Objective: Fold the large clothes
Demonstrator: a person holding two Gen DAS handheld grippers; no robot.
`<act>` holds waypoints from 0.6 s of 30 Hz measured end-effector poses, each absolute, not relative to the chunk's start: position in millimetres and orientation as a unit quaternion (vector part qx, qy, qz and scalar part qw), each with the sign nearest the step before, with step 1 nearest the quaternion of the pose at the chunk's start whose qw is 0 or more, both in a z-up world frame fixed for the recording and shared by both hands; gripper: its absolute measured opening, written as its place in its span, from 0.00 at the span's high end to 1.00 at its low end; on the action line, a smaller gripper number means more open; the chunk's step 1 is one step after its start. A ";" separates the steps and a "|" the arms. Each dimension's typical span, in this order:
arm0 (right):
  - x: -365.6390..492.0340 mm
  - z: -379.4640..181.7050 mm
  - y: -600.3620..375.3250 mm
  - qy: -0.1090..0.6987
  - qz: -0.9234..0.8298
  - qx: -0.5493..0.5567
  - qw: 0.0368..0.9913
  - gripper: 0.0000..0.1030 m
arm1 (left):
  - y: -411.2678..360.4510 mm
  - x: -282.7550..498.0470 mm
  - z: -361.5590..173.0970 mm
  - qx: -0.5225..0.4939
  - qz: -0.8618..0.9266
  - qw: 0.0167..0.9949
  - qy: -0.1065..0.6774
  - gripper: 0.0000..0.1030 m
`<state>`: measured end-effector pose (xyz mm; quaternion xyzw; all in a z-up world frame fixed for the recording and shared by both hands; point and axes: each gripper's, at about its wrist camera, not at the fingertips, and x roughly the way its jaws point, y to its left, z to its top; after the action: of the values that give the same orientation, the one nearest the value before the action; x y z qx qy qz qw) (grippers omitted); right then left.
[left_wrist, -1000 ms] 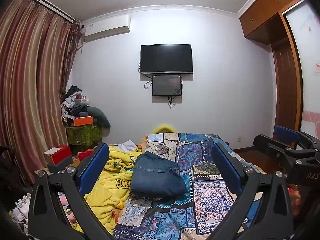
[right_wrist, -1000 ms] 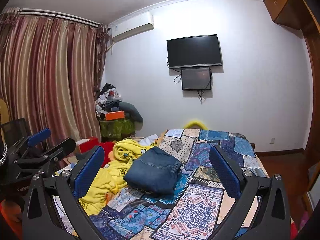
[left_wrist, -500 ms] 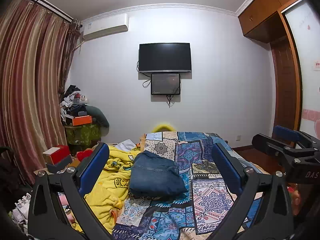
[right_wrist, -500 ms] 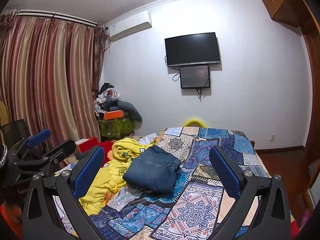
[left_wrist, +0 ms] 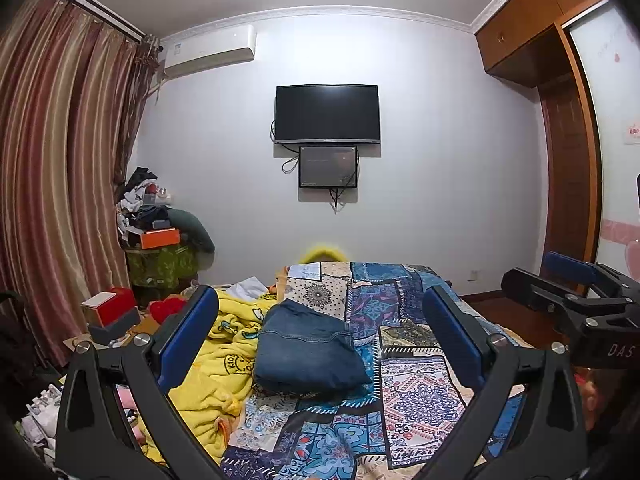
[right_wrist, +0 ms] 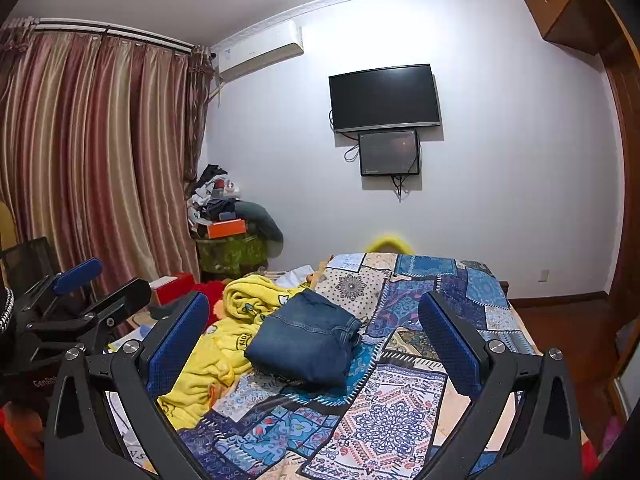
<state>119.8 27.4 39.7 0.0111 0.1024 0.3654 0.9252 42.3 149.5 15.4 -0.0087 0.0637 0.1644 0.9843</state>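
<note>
Left wrist view: the left gripper (left_wrist: 320, 320) is held above the near end of a bed, its blue-padded fingers (left_wrist: 188, 336) spread wide and holding nothing. Between them, farther off, a folded pair of jeans (left_wrist: 308, 348) lies on the patchwork quilt (left_wrist: 416, 392), just right of a crumpled yellow blanket (left_wrist: 224, 360) that it touches along its left edge. The right gripper (left_wrist: 568, 292) juts in at the right edge, apart from the clothes; its fingers also stand apart. On the far wall hang a dark TV (left_wrist: 327, 114) and a smaller screen (left_wrist: 328, 167) just below it. Striped curtains (left_wrist: 60, 184) fill the left side, with a heap of clutter (left_wrist: 160, 220) in the far left corner.

Right wrist view: the right gripper (right_wrist: 316, 324) hovers over the near end of the quilt (right_wrist: 400, 416), fingers (right_wrist: 448, 344) spread and empty. The jeans (right_wrist: 304, 344) sit in a compact fold left of the bed's middle, resting partly on the quilt and against the blanket (right_wrist: 224, 344). The left gripper (right_wrist: 96, 284) shows at the left edge, fingers parted, clear of the bed. The TV (right_wrist: 385, 98) and curtains (right_wrist: 100, 168) lie beyond.
</note>
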 end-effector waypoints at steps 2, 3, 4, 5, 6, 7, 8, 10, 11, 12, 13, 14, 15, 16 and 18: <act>120.3 39.2 27.5 0.103 0.365 0.012 0.925 0.00 | 150.0 43.3 14.9 -0.009 0.165 0.984 0.065 0.00; 120.5 39.0 27.2 0.103 0.365 0.012 0.925 0.00 | 150.3 43.9 15.1 -0.009 0.163 0.984 0.068 0.00; 120.8 39.1 26.9 0.103 0.365 0.013 0.925 0.00 | 151.0 44.7 15.2 -0.010 0.160 0.985 0.069 0.00; 121.1 38.7 26.6 0.103 0.365 0.013 0.925 0.00 | 151.6 44.7 14.9 -0.012 0.159 0.985 0.069 0.00; 121.0 38.7 26.6 0.103 0.365 0.013 0.925 0.00 | 151.9 44.7 14.5 -0.013 0.160 0.985 0.069 0.00; 121.1 38.9 26.6 0.103 0.364 0.013 0.925 0.00 | 152.0 44.4 13.8 -0.014 0.160 0.985 0.069 0.00; 121.3 38.9 26.4 0.103 0.364 0.012 0.926 0.00 | 152.3 43.9 13.4 -0.014 0.160 0.985 0.069 0.00; 122.0 37.9 25.6 0.103 0.364 0.013 0.926 0.00 | 152.3 44.6 12.7 -0.015 0.157 0.985 0.071 0.00; 122.3 37.7 25.3 0.104 0.363 0.014 0.926 0.00 | 152.1 44.9 12.3 -0.015 0.156 0.985 0.071 0.00; 122.7 37.7 24.9 0.104 0.363 0.014 0.926 0.00 | 152.1 45.0 12.4 -0.014 0.155 0.985 0.072 0.00; 123.2 37.9 24.2 0.104 0.362 0.014 0.926 0.00 | 151.9 45.2 12.2 -0.014 0.154 0.985 0.072 0.00; 123.8 38.0 23.6 0.104 0.362 0.015 0.926 0.00 | 151.5 45.5 11.9 -0.013 0.153 0.985 0.072 0.00; 124.5 38.1 23.3 0.105 0.362 0.016 0.926 0.00 | 151.4 45.9 11.8 -0.012 0.153 0.985 0.072 0.00; 124.9 37.9 22.9 0.106 0.361 0.016 0.926 0.00 | 152.0 46.6 12.3 -0.013 0.153 0.985 0.072 0.00; 125.8 37.2 22.0 0.108 0.361 0.017 0.926 0.00 | 152.4 46.6 12.1 -0.015 0.153 0.986 0.071 0.00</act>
<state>125.8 22.0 37.2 0.0166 0.1076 0.3605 0.9264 46.6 152.4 12.1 -0.0153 0.0709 0.1531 0.9855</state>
